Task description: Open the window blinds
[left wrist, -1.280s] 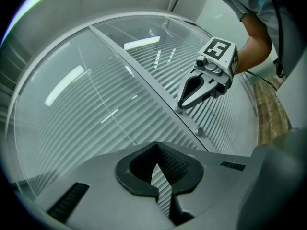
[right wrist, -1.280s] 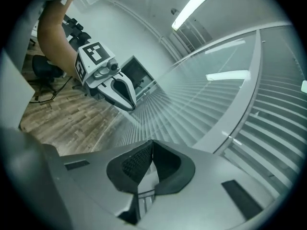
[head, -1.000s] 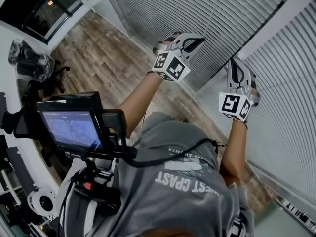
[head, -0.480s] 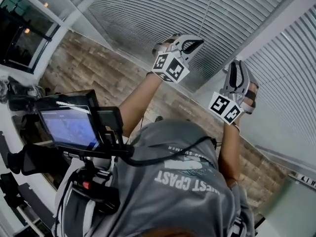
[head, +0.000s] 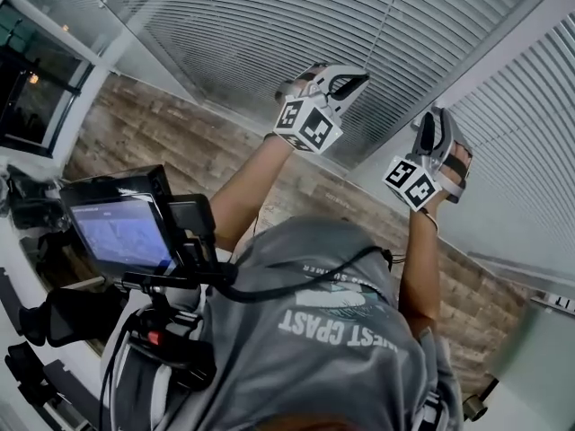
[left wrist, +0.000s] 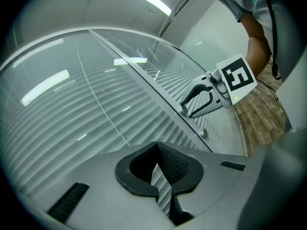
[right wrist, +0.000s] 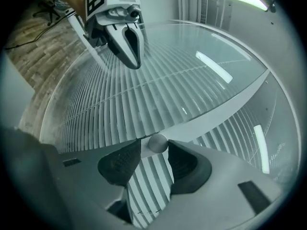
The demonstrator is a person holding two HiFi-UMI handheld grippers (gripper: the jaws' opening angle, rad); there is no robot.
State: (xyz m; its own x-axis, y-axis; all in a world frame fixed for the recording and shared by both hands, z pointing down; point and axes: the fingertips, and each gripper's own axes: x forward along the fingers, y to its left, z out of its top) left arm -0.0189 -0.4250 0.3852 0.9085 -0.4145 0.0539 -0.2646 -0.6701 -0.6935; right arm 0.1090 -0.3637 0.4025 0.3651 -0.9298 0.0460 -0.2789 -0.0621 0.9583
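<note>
In the head view, the person stands close to the window blinds, with both arms raised toward them. The left gripper is in front of the wide blind. The right gripper is at the white frame post that separates two blinds. A small screen sits on the rig at the person's chest.

In the left gripper view, the jaws are together with nothing between them, and only slats show behind.

In the right gripper view, the jaws stand apart and have just been opening. A small round knob on the post lies between their tips. I cannot tell whether a tip touches it.
</note>
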